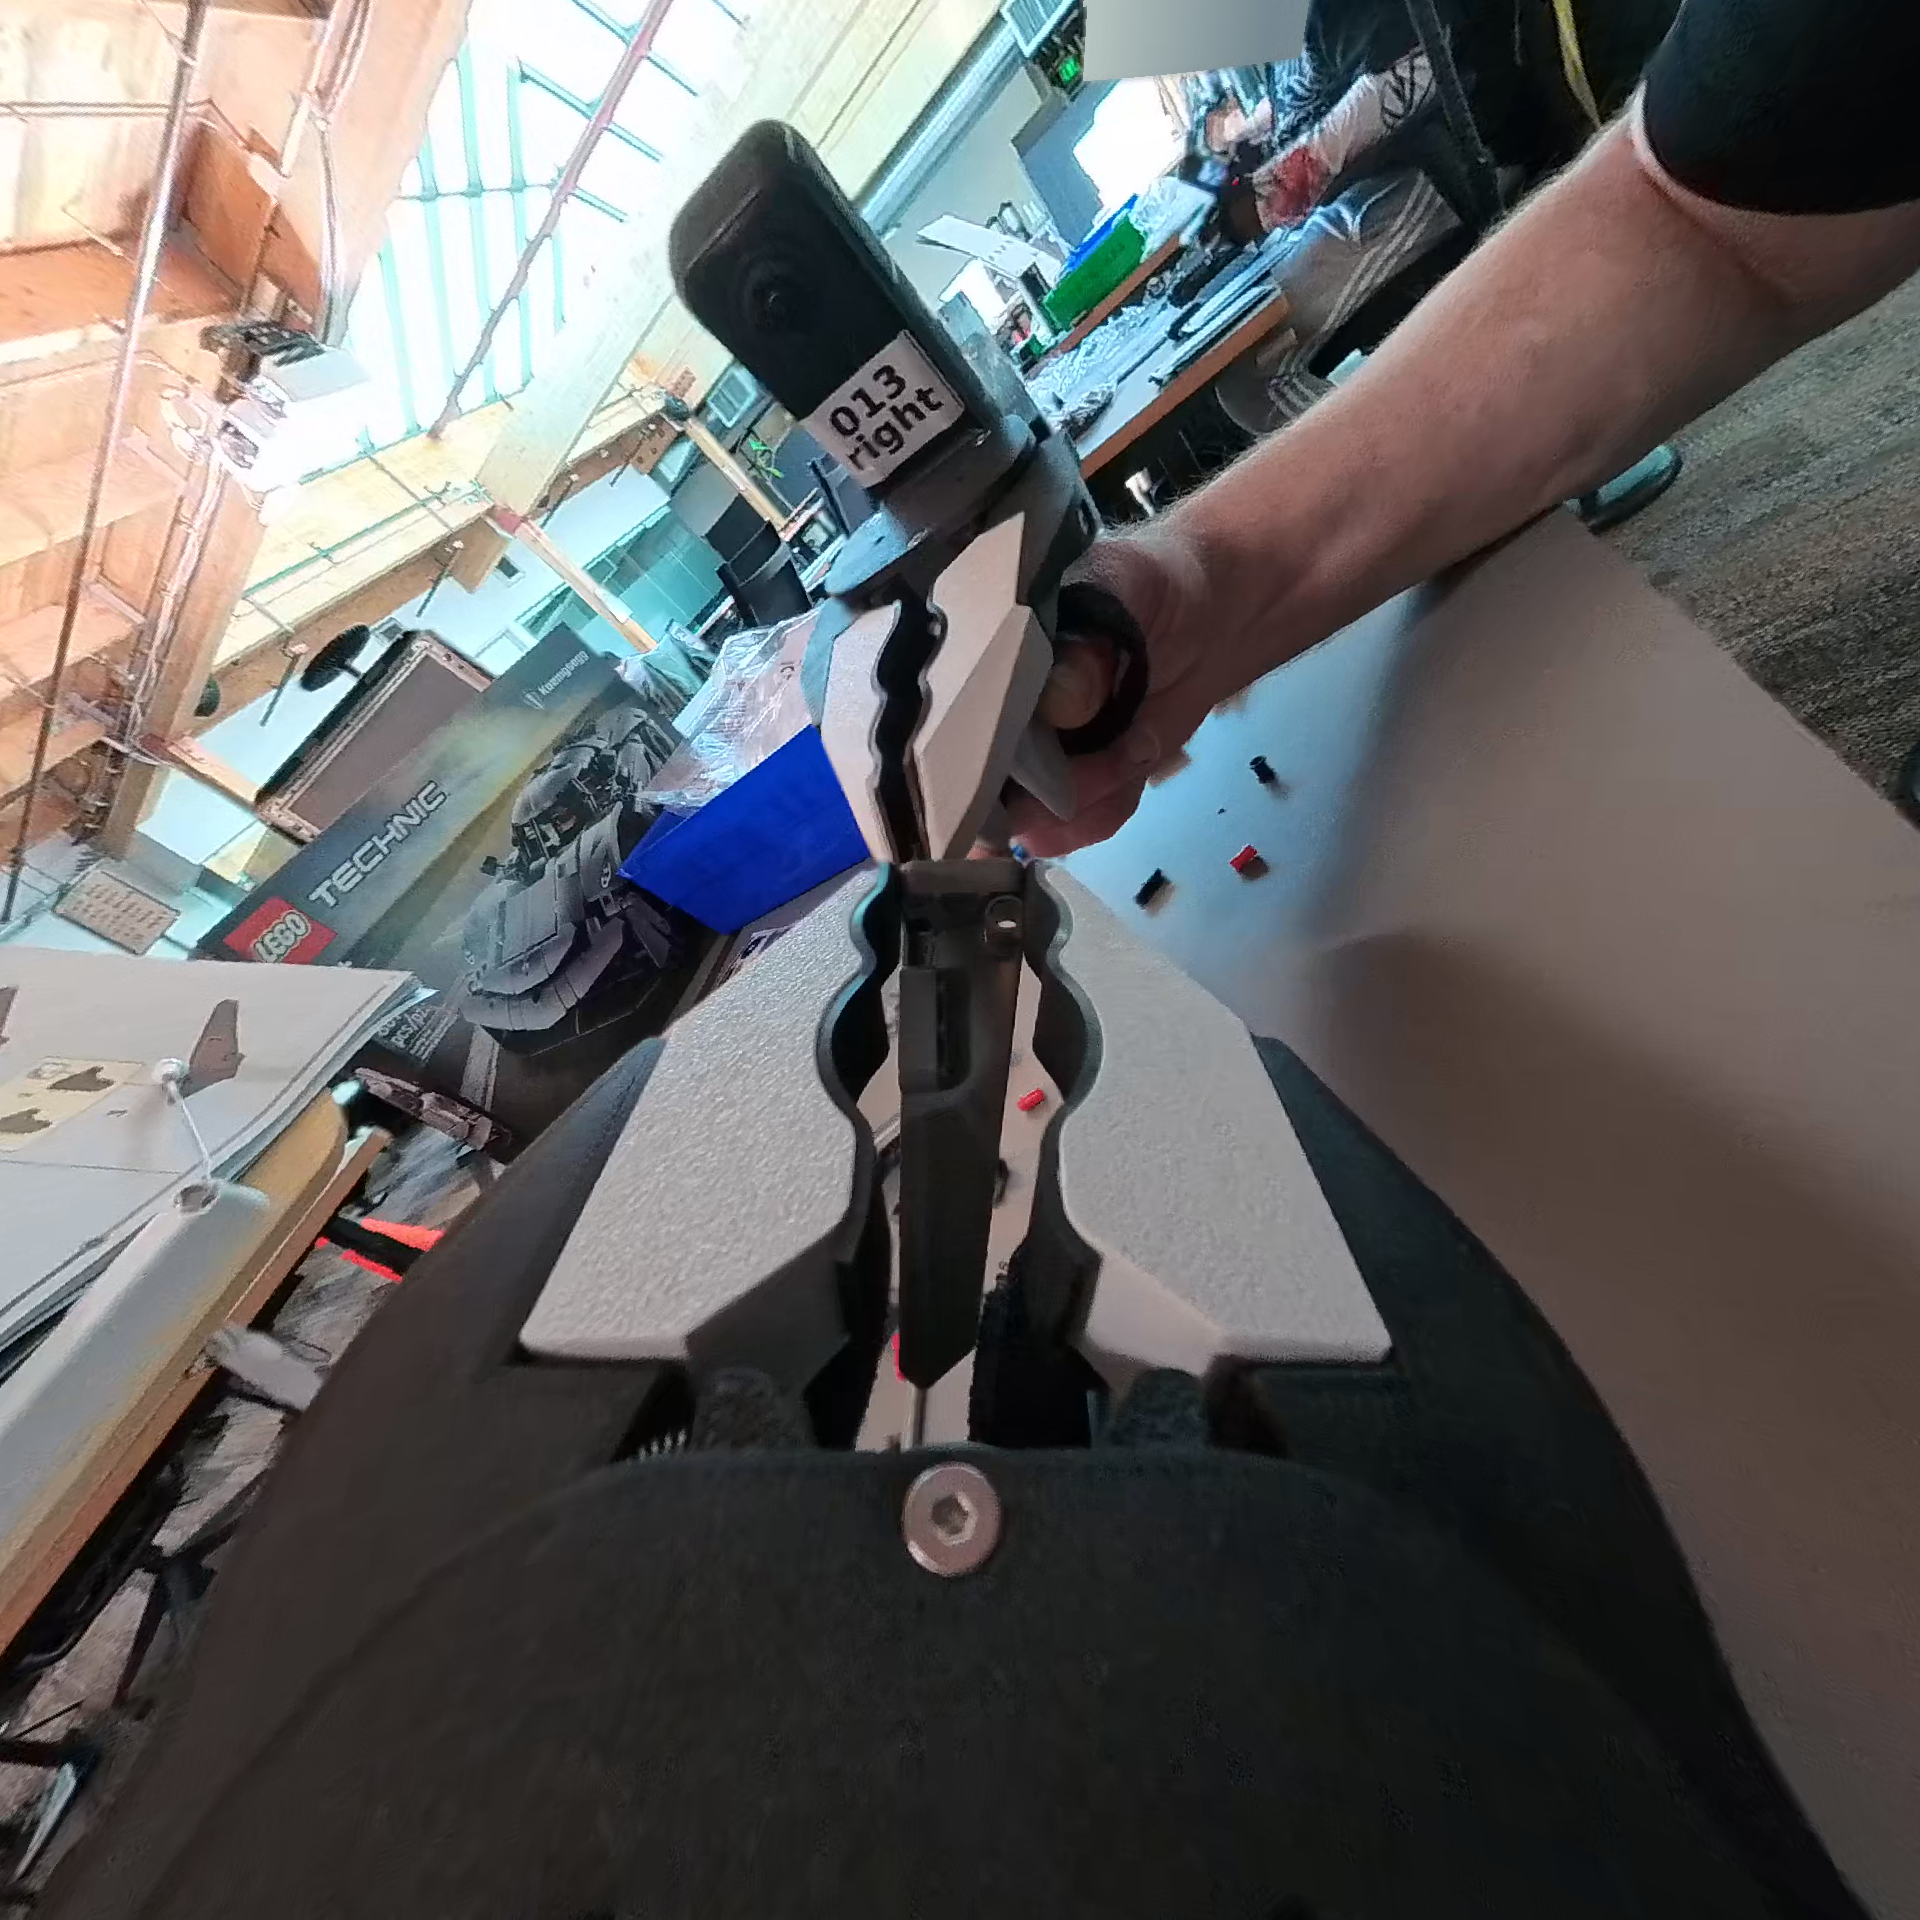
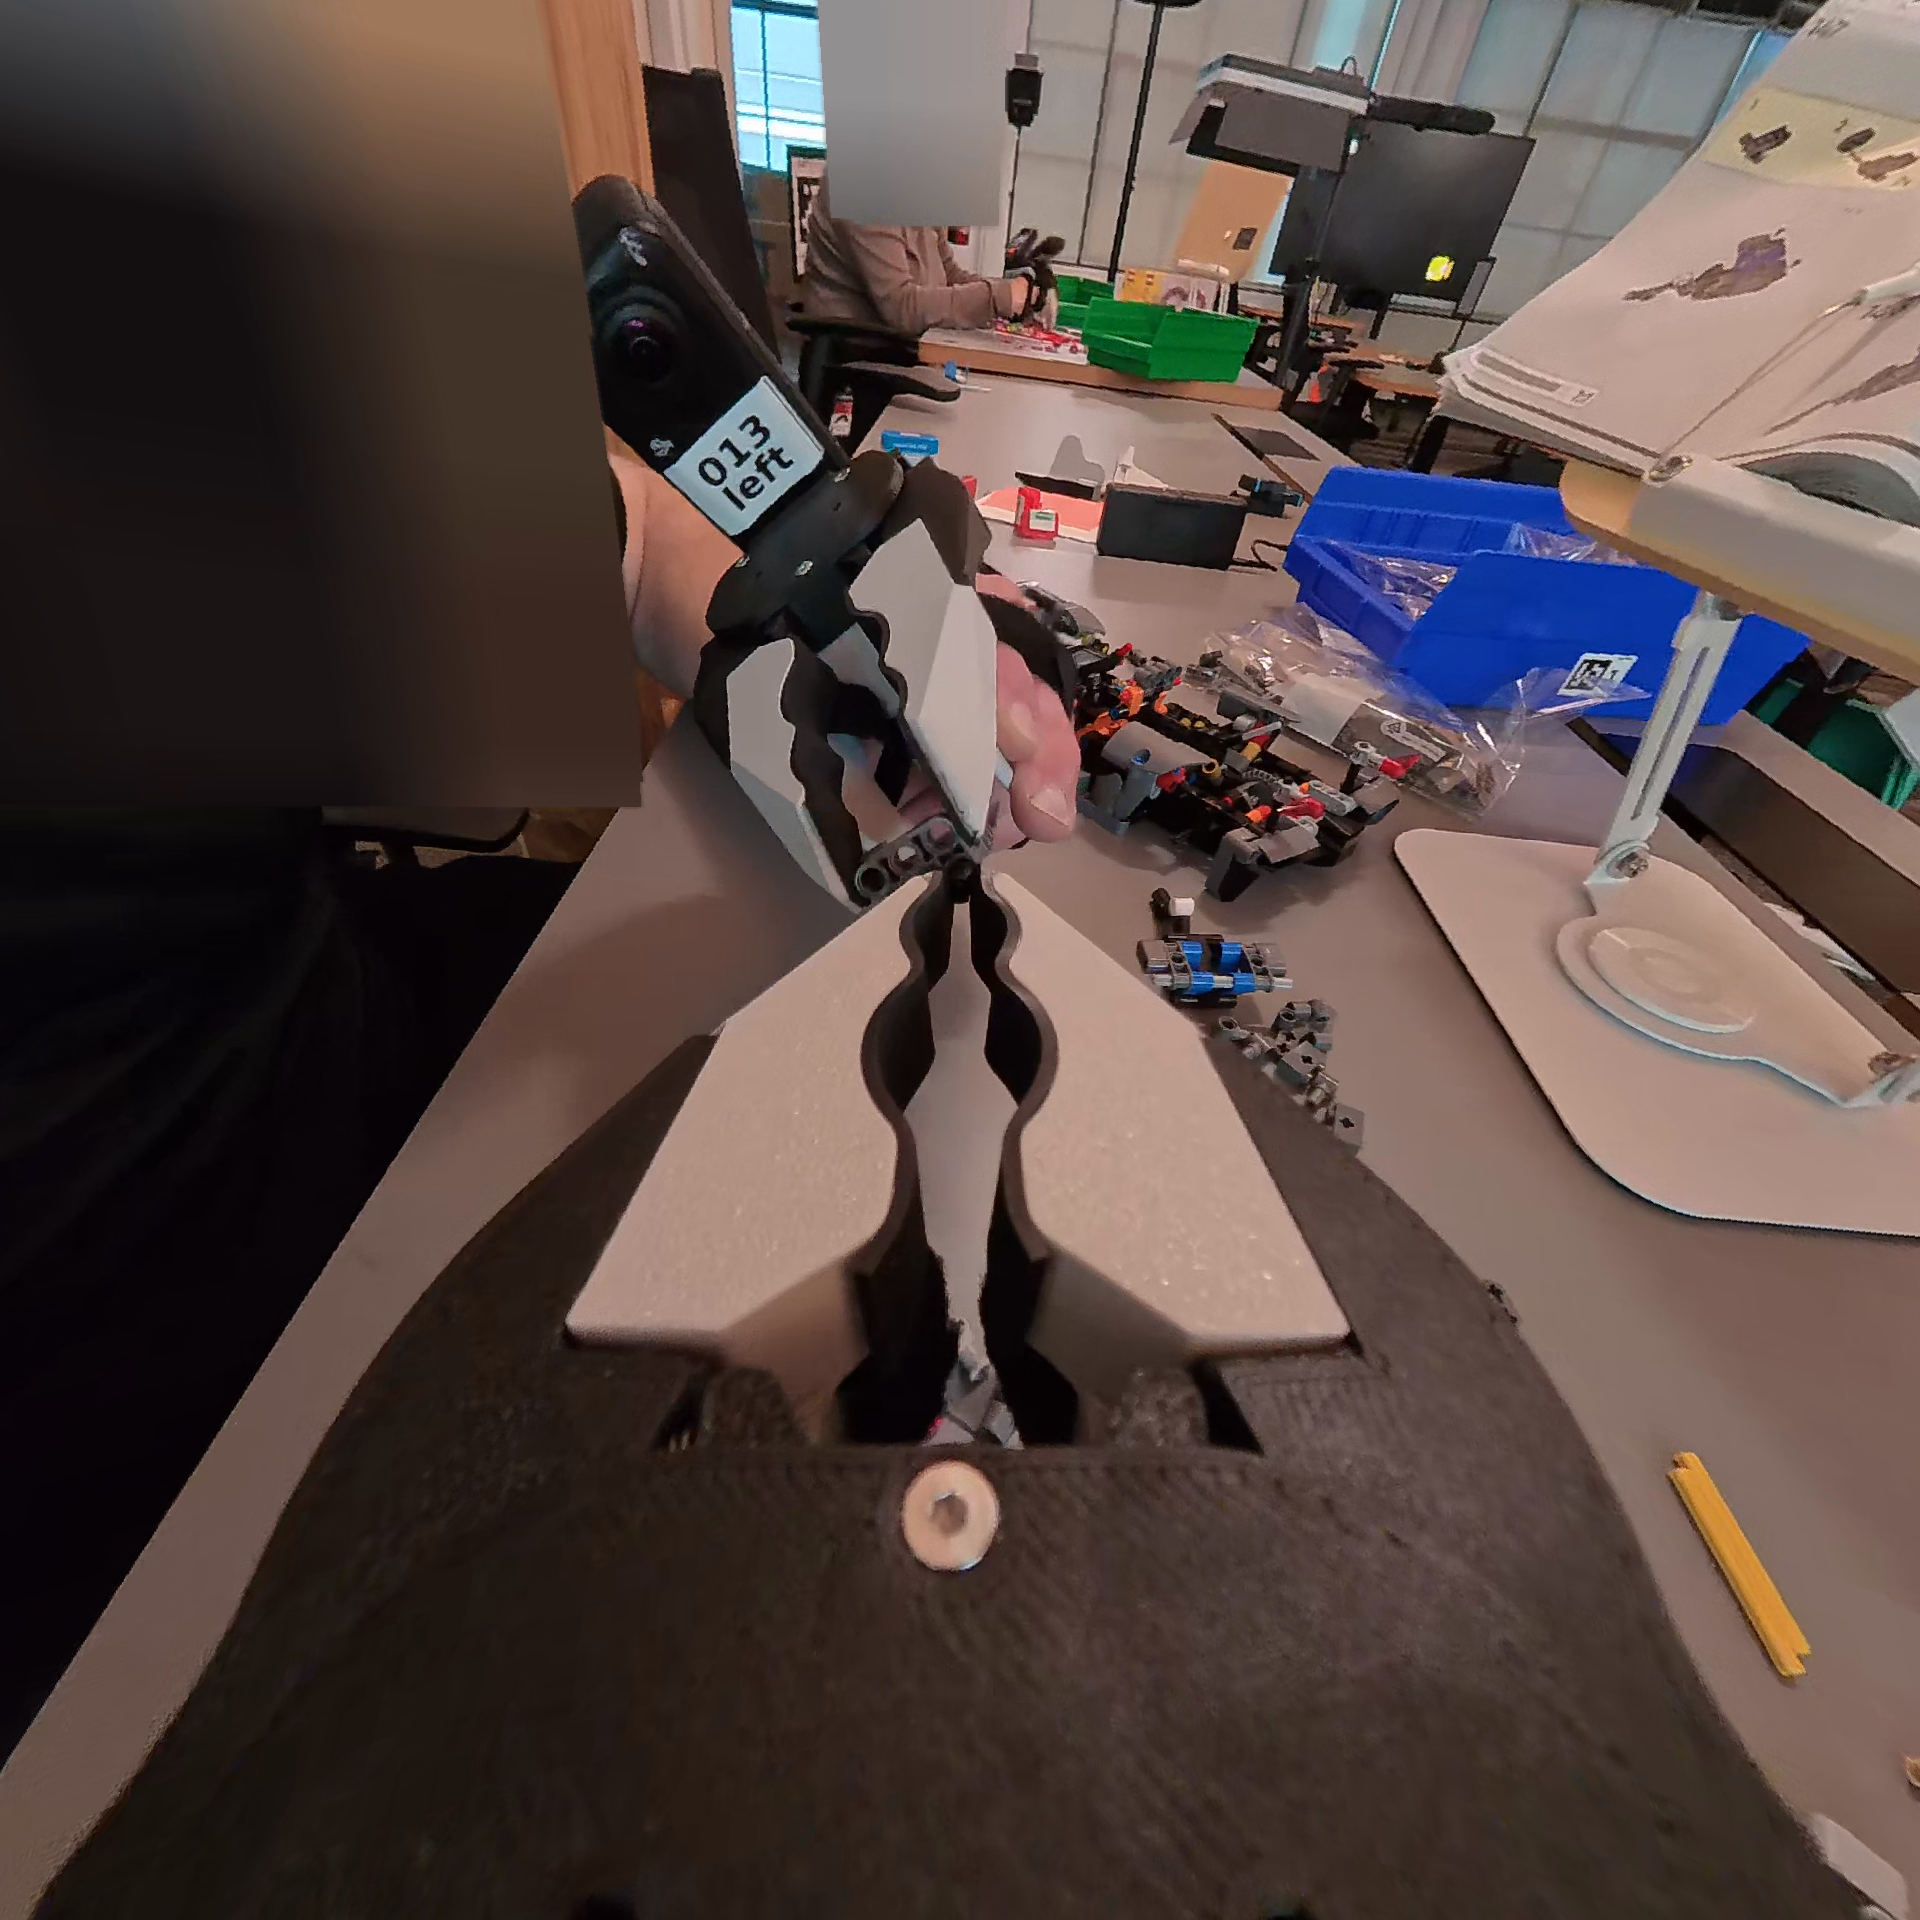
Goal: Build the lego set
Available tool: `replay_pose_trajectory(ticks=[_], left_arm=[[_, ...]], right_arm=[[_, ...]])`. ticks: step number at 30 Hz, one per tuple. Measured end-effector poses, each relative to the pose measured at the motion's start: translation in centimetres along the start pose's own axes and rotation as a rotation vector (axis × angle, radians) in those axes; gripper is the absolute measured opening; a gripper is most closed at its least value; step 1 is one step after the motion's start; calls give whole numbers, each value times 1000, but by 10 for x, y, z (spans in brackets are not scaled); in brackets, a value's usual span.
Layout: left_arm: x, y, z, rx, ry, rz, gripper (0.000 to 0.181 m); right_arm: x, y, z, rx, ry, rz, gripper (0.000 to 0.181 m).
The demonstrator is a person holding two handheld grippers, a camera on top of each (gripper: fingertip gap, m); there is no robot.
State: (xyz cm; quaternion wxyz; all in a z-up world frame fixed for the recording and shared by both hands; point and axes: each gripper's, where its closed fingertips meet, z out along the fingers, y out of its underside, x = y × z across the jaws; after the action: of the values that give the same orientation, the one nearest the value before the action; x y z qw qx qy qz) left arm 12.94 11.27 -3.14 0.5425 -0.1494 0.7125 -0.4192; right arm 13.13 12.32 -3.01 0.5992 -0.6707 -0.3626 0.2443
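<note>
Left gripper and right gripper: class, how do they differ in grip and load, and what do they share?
The left gripper clamps a dark grey beam; the right gripper pinches a small black piece at its tips. The left gripper's fingers stand apart around the beam; the right gripper's nearly touch. Shared: both are hand-held and gripping, tips meeting above the table.

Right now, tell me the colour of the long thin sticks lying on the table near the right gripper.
Yellow sticks, seen best in the right wrist view.
</note>
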Motion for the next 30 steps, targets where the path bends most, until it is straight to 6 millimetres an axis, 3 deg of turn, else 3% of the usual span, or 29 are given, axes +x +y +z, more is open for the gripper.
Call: replay_pose_trajectory(ticks=[14,15,19,25,30], left_arm=[[-5,3,3,-5,-29,20,20],[-8,2,2,0,-39,20,21],[-11,-4,-2,19,-67,79,21],[6,-15,0,40,-61,282,20],[15,-19,2,41,-71,402,20]], right_arm=[[7,3,-1,-21,27,27,6],[8,0,-4,-7,19,44,16],[9,-5,-11,89,-98,233,24],[-18,-8,-3,142,-312,359,24],[-25,-12,-4,178,-389,411,16]])
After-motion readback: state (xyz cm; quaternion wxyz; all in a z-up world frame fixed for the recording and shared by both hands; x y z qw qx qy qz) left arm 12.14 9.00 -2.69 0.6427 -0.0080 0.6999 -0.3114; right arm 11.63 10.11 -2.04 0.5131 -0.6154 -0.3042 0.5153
